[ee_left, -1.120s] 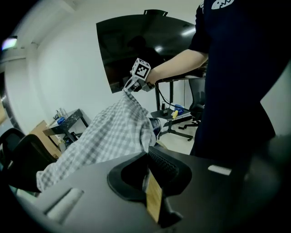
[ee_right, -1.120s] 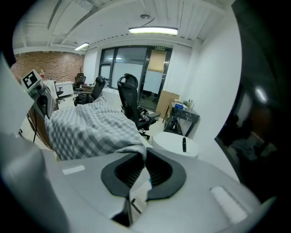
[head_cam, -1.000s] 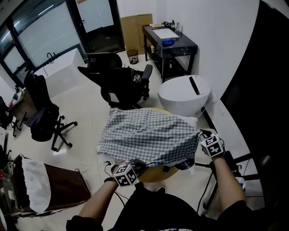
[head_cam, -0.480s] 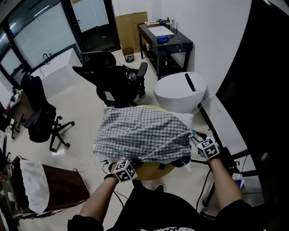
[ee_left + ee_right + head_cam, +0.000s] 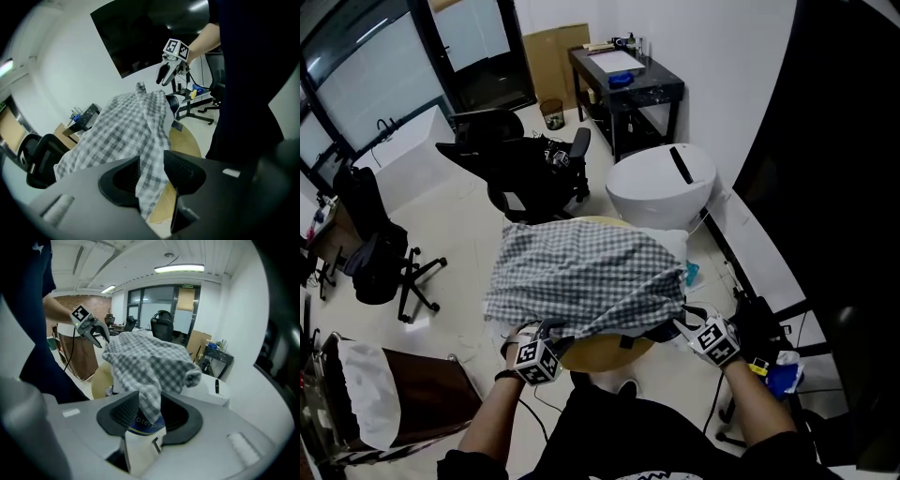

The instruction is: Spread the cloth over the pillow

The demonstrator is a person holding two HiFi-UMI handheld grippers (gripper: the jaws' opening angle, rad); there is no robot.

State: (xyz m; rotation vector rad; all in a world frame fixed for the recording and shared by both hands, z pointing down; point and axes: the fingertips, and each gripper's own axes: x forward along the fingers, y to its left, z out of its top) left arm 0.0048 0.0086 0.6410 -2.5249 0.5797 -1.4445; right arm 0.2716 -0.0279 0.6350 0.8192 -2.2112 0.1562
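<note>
Handling the checked cloth calls for a light touch: judge it as thin, soft and limp, with no stiffness of its own, so it will sag, fold and slide wherever you do not support it. It lies draped over the white pillow, which sits on the round counter; one pillow corner shows bare at the far right.

Note the tool states. The left tool has its jaws spread, having just been opening, with the near-left hem hanging loosely between them and not clamped. The right tool likewise stands spread, its jaws just opened, with the near-right corner of the fabric dangling in the gap.

Take hold only at hems and corners, never mid-panel, where a pinch would raise a ridge. Expect the pillow to yield under pressure, so pull outward along the surface and do not press down. Expect a released edge to creep back a little.
</note>
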